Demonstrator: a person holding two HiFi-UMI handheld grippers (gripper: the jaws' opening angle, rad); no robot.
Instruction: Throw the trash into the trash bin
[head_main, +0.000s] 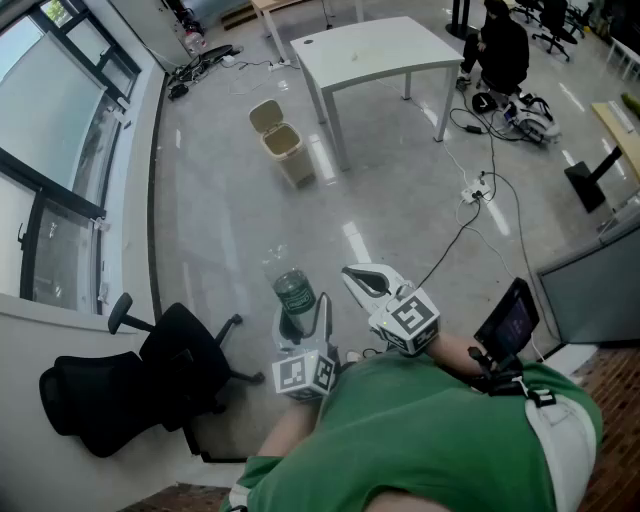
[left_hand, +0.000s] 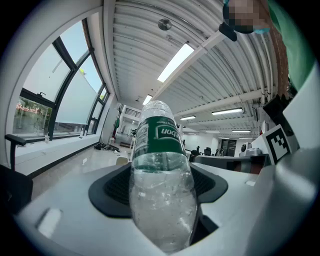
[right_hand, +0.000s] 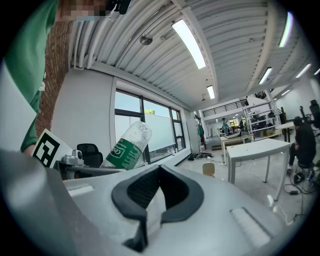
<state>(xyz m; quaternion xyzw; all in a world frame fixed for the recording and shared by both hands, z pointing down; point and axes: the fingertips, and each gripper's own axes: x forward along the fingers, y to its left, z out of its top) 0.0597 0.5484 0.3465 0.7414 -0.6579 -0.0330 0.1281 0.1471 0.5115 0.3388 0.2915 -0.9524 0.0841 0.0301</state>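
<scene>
A clear plastic bottle (head_main: 294, 292) with a green label stands upright between the wide-set jaws of my left gripper (head_main: 298, 318), held in front of my body. In the left gripper view the bottle (left_hand: 161, 165) fills the middle and the black pads (left_hand: 112, 187) press on its sides. My right gripper (head_main: 362, 281) is just right of it, jaws together. In the right gripper view its pads (right_hand: 134, 192) nearly meet, and the bottle (right_hand: 127, 145) shows at the left. The beige trash bin (head_main: 285, 145), lid up, stands on the floor far ahead, next to a table leg.
A white table (head_main: 375, 50) stands behind the bin. A black office chair (head_main: 130, 385) sits at my left by the window wall. Cables and a power strip (head_main: 478, 190) lie on the floor at right. A person (head_main: 500, 50) sits at the back right.
</scene>
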